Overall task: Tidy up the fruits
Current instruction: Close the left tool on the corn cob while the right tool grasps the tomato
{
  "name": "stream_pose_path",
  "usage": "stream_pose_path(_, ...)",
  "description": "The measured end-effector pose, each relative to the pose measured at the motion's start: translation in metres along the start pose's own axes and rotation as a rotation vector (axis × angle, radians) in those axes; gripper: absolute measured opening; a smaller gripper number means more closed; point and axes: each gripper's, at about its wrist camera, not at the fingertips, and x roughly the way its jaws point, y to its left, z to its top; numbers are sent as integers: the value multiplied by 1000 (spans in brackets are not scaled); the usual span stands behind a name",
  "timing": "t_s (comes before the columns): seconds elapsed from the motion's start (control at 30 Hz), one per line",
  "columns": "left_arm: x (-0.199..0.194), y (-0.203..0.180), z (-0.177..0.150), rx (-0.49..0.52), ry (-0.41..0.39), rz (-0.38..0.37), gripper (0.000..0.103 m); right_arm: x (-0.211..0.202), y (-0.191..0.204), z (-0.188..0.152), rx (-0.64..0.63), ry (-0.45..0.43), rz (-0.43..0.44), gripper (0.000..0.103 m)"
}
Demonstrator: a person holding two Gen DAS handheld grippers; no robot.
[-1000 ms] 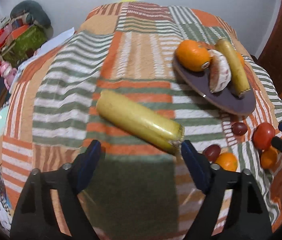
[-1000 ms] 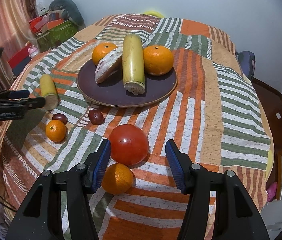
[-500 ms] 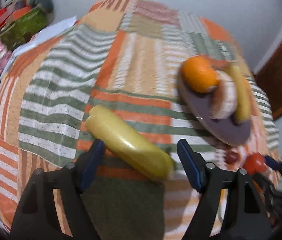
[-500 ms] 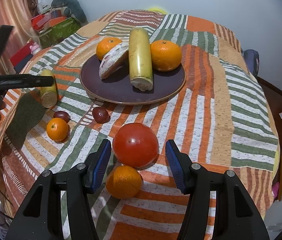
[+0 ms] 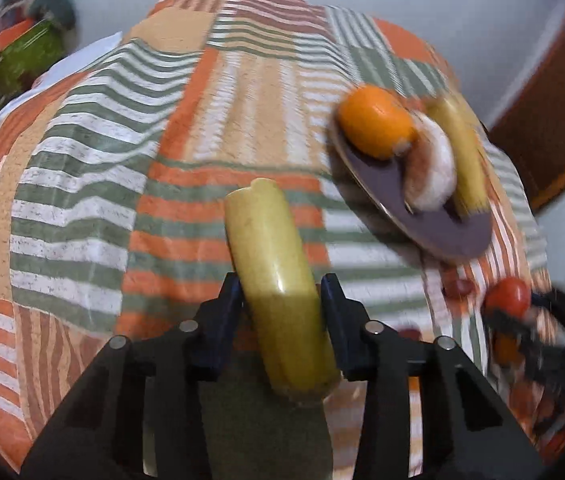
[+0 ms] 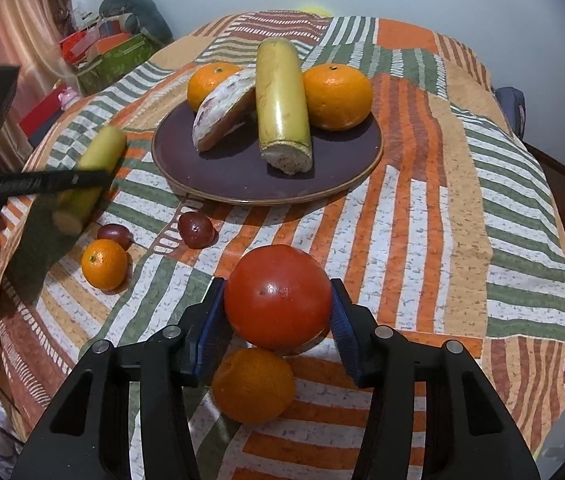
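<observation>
My left gripper (image 5: 280, 300) is shut on a yellow banana piece (image 5: 270, 264) and holds it over the striped cloth; the same piece shows in the right wrist view (image 6: 90, 168). My right gripper (image 6: 278, 312) is shut on a red tomato (image 6: 278, 296). A dark plate (image 6: 338, 176) holds two oranges (image 6: 336, 96), a second banana piece (image 6: 280, 104) and a white-and-pink fruit slice (image 6: 222, 108). The plate also shows in the left wrist view (image 5: 434, 228).
A small orange (image 6: 104, 264) and two dark red fruits (image 6: 196, 230) lie on the cloth left of the tomato. Another orange (image 6: 254, 384) lies under my right gripper. Boxes and clutter (image 6: 110, 52) stand beyond the far left edge.
My left gripper closed on the banana piece, which now points away from the camera. My right gripper moved forward and closed on the tomato.
</observation>
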Motion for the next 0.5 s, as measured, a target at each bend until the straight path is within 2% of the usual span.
stream_pose_path(0.17,-5,-10,-14,79,51,-28,40,-7,-5,2,21,-23,-5,46)
stream_pose_path(0.3,0,-6,-4,52,71,-46,40,-11,-8,4,30,-38,-13,46)
stream_pose_path(0.5,6,-3,6,25,44,-49,38,-18,-12,7,32,-56,-25,46)
